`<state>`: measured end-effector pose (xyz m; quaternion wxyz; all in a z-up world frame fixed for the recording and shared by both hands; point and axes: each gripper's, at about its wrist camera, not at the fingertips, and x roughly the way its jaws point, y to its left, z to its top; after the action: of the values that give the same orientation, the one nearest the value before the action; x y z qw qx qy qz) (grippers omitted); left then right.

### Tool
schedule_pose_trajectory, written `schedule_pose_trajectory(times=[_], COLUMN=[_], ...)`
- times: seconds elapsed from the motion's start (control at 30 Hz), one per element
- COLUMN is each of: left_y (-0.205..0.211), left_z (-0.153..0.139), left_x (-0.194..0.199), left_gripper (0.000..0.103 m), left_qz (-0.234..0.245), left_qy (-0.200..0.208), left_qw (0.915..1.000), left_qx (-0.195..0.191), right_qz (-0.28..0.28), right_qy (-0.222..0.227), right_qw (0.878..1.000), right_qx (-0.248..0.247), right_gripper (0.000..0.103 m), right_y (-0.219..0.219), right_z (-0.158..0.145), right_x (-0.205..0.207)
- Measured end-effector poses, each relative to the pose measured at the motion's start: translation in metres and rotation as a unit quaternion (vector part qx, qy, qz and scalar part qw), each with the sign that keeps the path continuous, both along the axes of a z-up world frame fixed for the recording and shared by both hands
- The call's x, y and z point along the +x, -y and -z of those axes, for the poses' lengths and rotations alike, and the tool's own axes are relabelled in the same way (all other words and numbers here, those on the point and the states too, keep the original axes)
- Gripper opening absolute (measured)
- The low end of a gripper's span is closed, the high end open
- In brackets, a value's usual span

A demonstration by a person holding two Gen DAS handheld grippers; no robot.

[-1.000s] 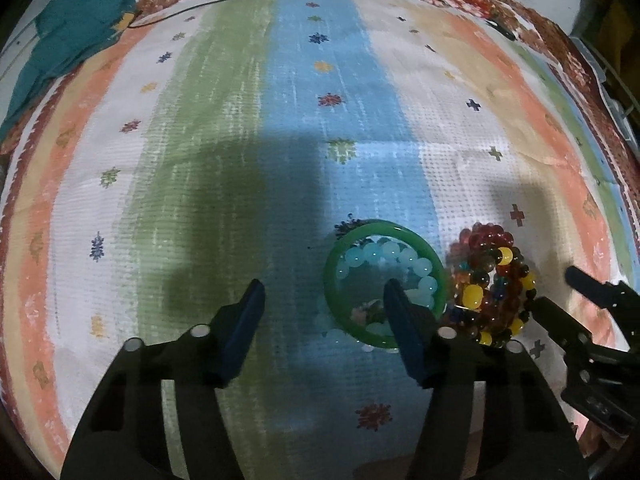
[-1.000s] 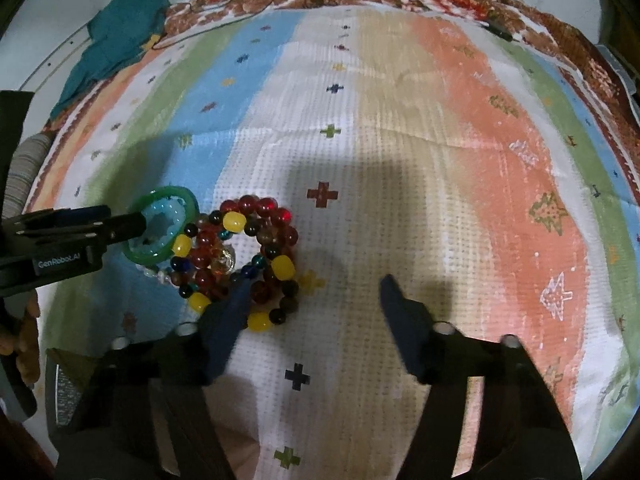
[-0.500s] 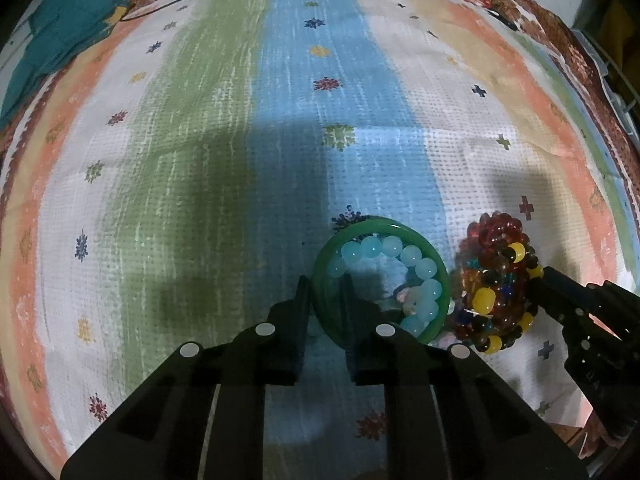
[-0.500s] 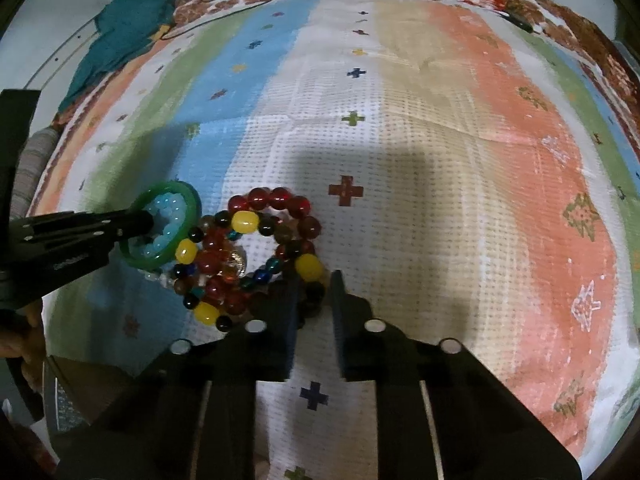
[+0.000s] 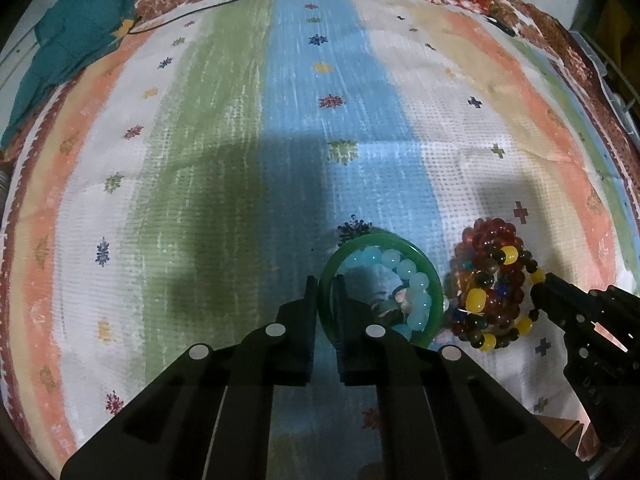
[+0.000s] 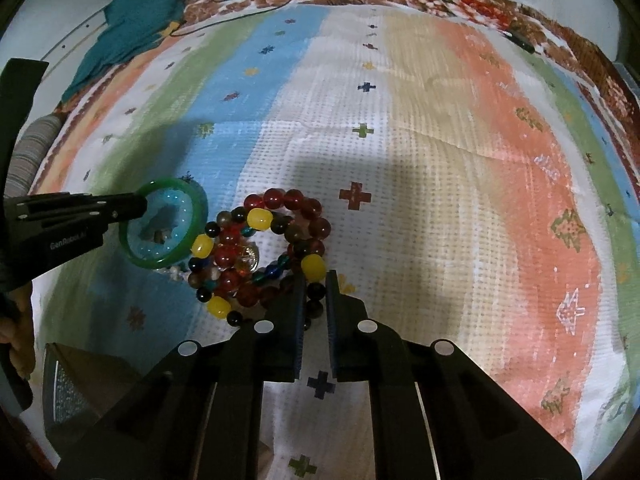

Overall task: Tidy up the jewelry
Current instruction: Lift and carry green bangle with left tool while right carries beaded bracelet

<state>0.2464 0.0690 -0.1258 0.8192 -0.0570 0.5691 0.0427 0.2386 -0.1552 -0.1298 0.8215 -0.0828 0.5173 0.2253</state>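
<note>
The green bangle (image 5: 400,246) lies on the blue stripe of the striped cloth (image 5: 224,152), ringing a pale blue bead bracelet (image 5: 408,276) that sits inside it. Touching its right side is a heap of multicoloured bead bracelets (image 6: 264,248), dark red, black and yellow, resting on the white stripe next to the blue one. The left gripper (image 5: 326,284) points steeply down with its fingers narrowed onto the near-left rim of the bangle, one finger outside the ring and one inside. The right gripper (image 6: 314,280) is pinched on a strand of dark beads at the near edge of the heap, just below a yellow bead. In the right wrist view the left gripper reaches in from the left edge, and part of a hand (image 6: 16,332) shows below it. At the far left corner of the cloth lies a crumpled teal fabric (image 5: 76,40), with a thin dark cord (image 5: 224,0) running along the brown floral border
</note>
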Motion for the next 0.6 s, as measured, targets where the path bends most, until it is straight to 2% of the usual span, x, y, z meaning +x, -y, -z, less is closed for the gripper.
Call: schedule_pose_trajectory(times=[0.3,0.6], left_y=[0.005,0.004], left_z=[-0.026,-0.046], left_x=[-0.011,-0.028], left_gripper=[0.008,0.008], left_qz=[0.005,-0.002], left_qy=[0.025,0.043], left_qw=[0.9997,0.9991], left_qx=[0.008,-0.002], right_qz=[-0.002,0.002], right_qy=[0.044,0.074], right_qw=[0.999,0.997], right_qx=[0.028,0.026], right_gripper=[0.010,0.010], right_y=[0.005,0.012], right_z=[-0.044,-0.066], right_x=[-0.015,-0.032])
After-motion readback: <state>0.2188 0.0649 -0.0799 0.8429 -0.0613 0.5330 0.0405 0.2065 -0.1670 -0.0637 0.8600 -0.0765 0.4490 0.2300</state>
